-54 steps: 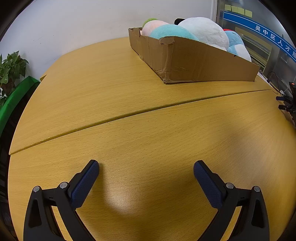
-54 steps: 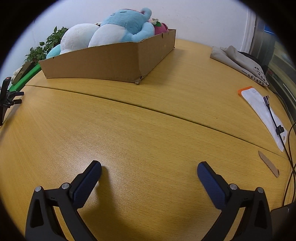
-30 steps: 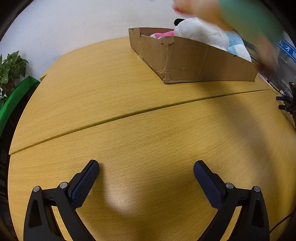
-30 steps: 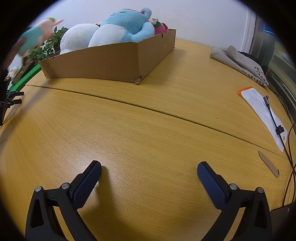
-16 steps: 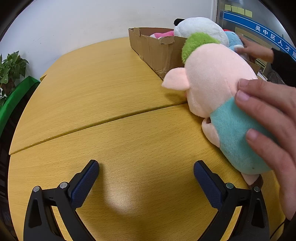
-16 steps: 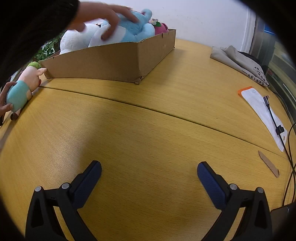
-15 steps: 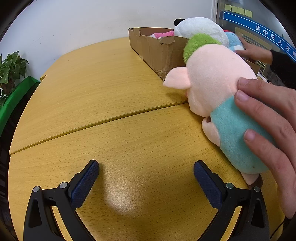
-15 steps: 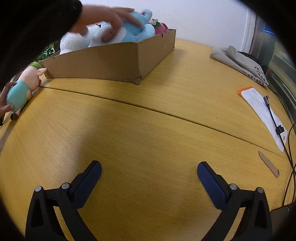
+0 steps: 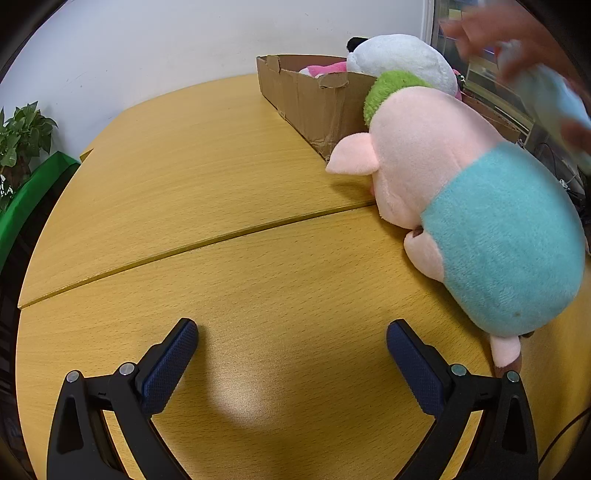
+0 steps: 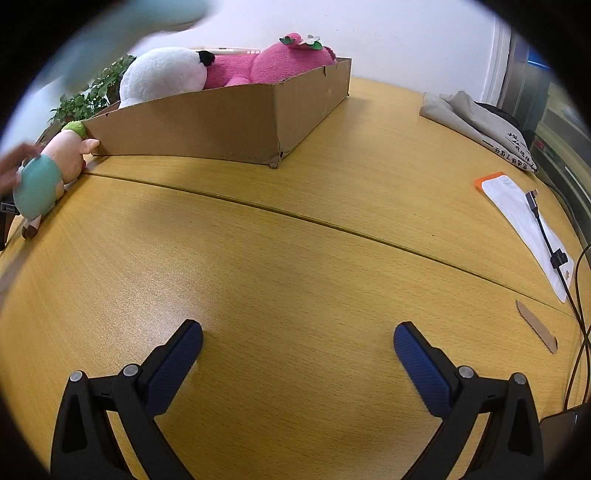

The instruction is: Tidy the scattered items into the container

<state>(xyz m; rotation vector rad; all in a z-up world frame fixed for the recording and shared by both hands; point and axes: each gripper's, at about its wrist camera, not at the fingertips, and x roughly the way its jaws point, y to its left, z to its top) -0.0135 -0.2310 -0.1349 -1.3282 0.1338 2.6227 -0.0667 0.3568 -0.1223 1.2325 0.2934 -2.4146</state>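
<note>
A pink pig plush [image 9: 461, 206] in a teal shirt with a green cap lies on the wooden table just beyond and right of my open left gripper [image 9: 291, 354]; the same pig plush [image 10: 48, 173] shows at the far left of the right wrist view. The cardboard box [image 10: 229, 122] stands at the back and holds a white plush [image 10: 162, 79] and a magenta plush [image 10: 273, 68]. A hand [image 9: 495, 33] carries a blurred light-blue plush [image 9: 554, 107] above the box. My right gripper [image 10: 297, 356] rests open over bare table, nothing between its fingers.
A folded grey cloth [image 10: 476, 118], a white envelope with an orange end [image 10: 524, 221], a cable [image 10: 550, 247] and a cardboard strip [image 10: 535, 326] lie on the right side. A potted plant [image 9: 22, 136] stands off the table at left.
A person took the pig plush out of the box and laid it on the table, then let go. The light-blue plush has been lifted out of the box. Neither gripper moved.
</note>
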